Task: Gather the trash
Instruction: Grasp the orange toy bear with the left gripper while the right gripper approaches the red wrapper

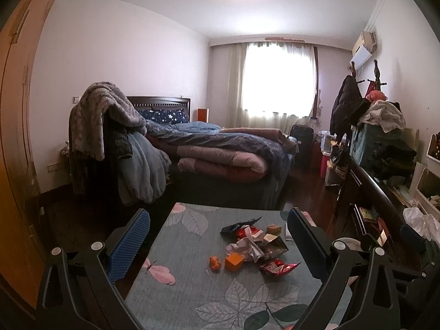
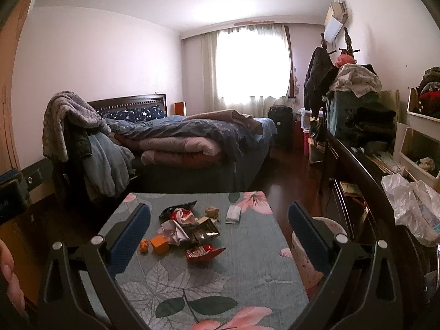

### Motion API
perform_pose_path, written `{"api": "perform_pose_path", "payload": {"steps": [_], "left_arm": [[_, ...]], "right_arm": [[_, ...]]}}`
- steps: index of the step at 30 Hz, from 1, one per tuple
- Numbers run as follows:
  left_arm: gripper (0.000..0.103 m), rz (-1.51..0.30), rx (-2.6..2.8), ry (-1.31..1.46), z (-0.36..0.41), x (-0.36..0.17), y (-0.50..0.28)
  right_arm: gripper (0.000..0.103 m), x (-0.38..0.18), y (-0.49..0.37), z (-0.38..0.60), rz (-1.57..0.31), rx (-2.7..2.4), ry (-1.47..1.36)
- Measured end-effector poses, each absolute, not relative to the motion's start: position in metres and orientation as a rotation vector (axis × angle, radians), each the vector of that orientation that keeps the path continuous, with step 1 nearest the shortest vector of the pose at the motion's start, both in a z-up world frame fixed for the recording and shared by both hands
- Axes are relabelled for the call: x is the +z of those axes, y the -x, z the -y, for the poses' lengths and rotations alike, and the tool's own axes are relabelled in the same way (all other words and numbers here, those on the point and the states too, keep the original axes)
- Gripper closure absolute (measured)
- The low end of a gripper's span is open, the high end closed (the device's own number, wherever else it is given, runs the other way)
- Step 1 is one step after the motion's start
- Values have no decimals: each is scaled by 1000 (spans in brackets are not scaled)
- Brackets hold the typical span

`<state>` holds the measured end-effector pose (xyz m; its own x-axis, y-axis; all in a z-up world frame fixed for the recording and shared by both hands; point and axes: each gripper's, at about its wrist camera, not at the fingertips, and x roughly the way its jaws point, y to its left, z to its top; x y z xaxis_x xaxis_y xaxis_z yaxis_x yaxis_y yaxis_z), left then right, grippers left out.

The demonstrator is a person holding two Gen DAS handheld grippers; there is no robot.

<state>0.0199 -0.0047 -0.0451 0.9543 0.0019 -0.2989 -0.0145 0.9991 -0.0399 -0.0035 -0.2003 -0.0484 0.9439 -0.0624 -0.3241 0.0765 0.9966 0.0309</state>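
Note:
A pile of trash lies on a table with a floral cloth (image 1: 192, 288) (image 2: 247, 261): crumpled paper (image 1: 249, 243) (image 2: 176, 229), red snack wrappers (image 1: 277, 268) (image 2: 203, 253), a dark wrapper (image 1: 239, 224) (image 2: 177, 207), an orange box (image 1: 234, 261) (image 2: 159, 243), an orange peel bit (image 1: 215, 263) (image 2: 143, 245) and a brown lump (image 1: 274, 229) (image 2: 212, 211). A tissue pack (image 2: 233, 214) lies apart. My left gripper (image 1: 218, 243) is open above the table's near side. My right gripper (image 2: 220, 238) is open and empty, likewise raised before the pile.
A pink-white bin (image 2: 310, 250) stands at the table's right edge, behind my right finger. A dark cabinet (image 2: 357, 170) with clothes and a plastic bag (image 2: 412, 206) runs along the right. A bed (image 1: 220, 148) and draped chair (image 1: 110, 137) stand beyond the table.

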Motion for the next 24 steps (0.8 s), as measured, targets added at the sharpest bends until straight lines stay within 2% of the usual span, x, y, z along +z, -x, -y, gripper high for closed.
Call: {"api": "perform_pose_path", "payload": {"steps": [7, 16, 24], "left_arm": [[3, -388, 30, 36, -6, -71, -46], [3, -651, 17, 33, -7, -168, -131], [4, -794, 37, 23, -1, -236, -205]], "right_arm": [[3, -76, -15, 202, -403, -51, -40], [3, -166, -66, 190, -644, 22, 47], [3, -214, -109, 194, -732, 33, 64]]}}
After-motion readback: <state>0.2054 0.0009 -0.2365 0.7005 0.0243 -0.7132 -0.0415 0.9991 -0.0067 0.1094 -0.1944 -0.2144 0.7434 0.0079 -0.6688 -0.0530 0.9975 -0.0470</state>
